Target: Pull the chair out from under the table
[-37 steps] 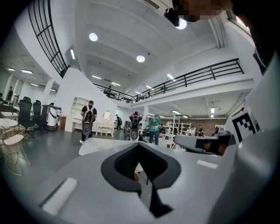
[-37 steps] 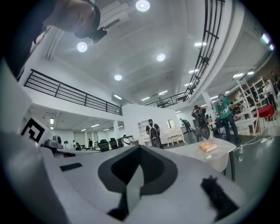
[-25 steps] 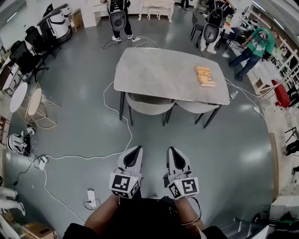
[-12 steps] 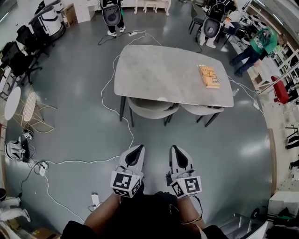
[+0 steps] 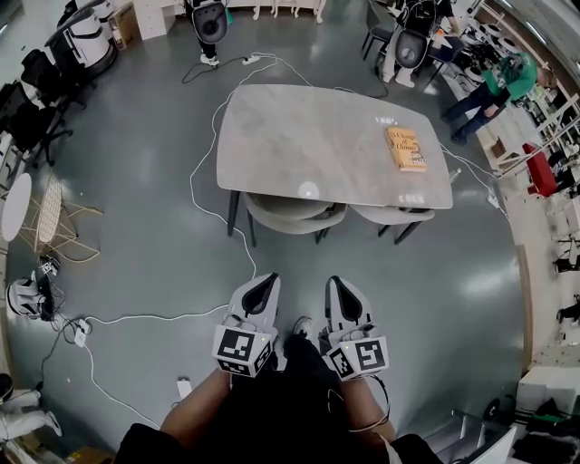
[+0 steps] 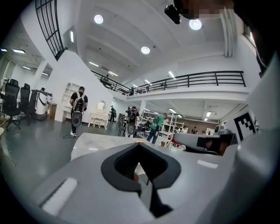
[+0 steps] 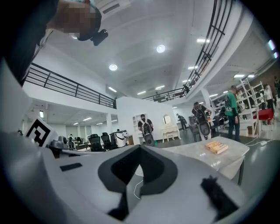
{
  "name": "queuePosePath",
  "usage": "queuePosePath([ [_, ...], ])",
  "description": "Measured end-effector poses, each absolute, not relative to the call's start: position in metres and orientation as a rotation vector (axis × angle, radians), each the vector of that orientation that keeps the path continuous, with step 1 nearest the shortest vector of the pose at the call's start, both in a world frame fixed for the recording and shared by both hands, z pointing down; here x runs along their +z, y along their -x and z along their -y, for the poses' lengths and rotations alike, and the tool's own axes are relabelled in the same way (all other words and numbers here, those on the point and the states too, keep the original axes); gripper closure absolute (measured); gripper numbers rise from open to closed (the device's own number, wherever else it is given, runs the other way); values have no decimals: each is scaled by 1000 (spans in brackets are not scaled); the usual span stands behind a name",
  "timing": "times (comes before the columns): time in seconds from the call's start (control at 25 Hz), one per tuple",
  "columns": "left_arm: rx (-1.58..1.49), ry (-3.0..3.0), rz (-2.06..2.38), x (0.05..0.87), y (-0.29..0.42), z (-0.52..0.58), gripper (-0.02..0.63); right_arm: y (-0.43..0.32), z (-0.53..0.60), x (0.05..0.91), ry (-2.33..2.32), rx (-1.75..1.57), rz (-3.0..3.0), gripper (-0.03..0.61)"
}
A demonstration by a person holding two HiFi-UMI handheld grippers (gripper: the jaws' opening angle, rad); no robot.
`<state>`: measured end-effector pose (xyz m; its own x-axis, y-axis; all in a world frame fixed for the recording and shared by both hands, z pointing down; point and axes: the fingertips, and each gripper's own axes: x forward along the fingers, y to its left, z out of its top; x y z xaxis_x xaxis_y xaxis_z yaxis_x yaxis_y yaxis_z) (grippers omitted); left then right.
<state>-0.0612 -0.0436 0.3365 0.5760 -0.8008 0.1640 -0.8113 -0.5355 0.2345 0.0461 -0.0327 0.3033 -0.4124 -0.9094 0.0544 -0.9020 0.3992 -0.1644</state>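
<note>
A grey marble-top table (image 5: 308, 145) stands ahead of me on the grey floor. Two pale grey chairs are tucked under its near edge, the left chair (image 5: 288, 216) and the right chair (image 5: 391, 214). An orange book (image 5: 405, 149) lies on the table's right part. My left gripper (image 5: 265, 282) and right gripper (image 5: 333, 285) are held side by side in front of me, both shut and empty, well short of the chairs. In the left gripper view the table (image 6: 94, 142) lies beyond the shut jaws; in the right gripper view the table (image 7: 205, 155) and book (image 7: 217, 147) show at right.
A white cable (image 5: 204, 204) runs across the floor left of the table toward a power strip (image 5: 184, 388). People stand beyond the table at the far side (image 5: 208, 20) and far right (image 5: 504, 82). Office chairs (image 5: 27, 91) and a wire chair (image 5: 56, 217) stand at left.
I have walked toward the table: it and the chairs sit lower and nearer in the head view. Both grippers stay shut and side by side.
</note>
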Motion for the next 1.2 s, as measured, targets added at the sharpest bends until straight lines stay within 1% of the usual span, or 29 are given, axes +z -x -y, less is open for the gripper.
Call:
queuePosePath([
  [0.84,153,-2479,1515,347,5,127,606,-111,120,325,1503,-321,-2680,566],
  [1.2,202,-2490,1519,359,0,153,606,-115,148,336,1462,-313,-2727,566],
])
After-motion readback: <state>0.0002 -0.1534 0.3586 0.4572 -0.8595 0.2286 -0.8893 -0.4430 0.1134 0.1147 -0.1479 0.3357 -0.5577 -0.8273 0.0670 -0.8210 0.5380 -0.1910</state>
